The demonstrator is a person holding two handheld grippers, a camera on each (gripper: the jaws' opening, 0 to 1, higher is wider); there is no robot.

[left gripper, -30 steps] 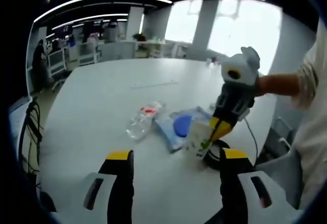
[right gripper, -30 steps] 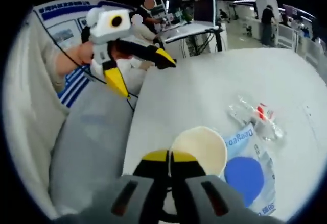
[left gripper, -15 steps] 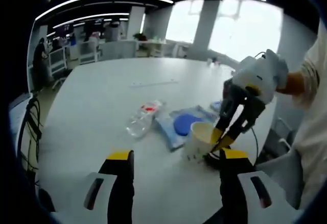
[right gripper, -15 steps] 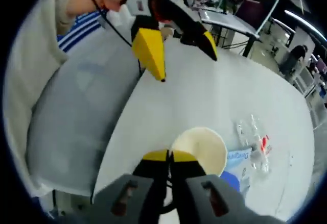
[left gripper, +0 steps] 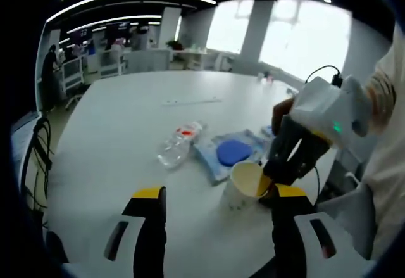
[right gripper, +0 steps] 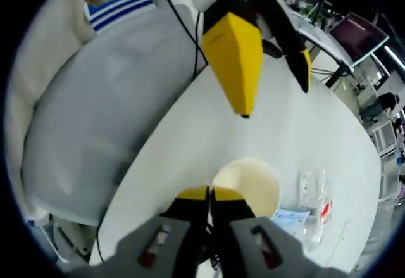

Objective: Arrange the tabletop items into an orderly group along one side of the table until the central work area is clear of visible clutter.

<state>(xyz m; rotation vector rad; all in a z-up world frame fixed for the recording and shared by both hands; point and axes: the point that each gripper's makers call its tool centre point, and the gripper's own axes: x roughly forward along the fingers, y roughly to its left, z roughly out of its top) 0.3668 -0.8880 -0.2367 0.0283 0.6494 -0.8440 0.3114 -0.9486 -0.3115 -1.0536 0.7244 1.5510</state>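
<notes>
A cream paper cup [left gripper: 243, 186] sits tilted near the table's right edge, mouth turned up toward the left gripper view. My right gripper [left gripper: 271, 188] reaches in from the right, shut on the cup's rim. In the right gripper view its yellow tips [right gripper: 209, 194] pinch the near rim of the cup [right gripper: 251, 184]. My left gripper [left gripper: 219, 194] stands open just short of the cup, nothing between its jaws; it looms at the top of the right gripper view [right gripper: 275, 99]. A clear bottle [left gripper: 179, 145] and a blue packet [left gripper: 231, 153] lie mid-table.
A thin white strip [left gripper: 190, 102] lies farther out on the white table [left gripper: 114, 132]. The bottle [right gripper: 314, 194] and the packet [right gripper: 293, 217] lie beyond the cup. A person's grey lap [right gripper: 82, 120] and a cable [right gripper: 183, 34] border the table edge.
The right gripper has rolled and come lower and nearer with the cup, tipping its mouth into sight. In the right gripper view the left gripper has grown much larger and closer.
</notes>
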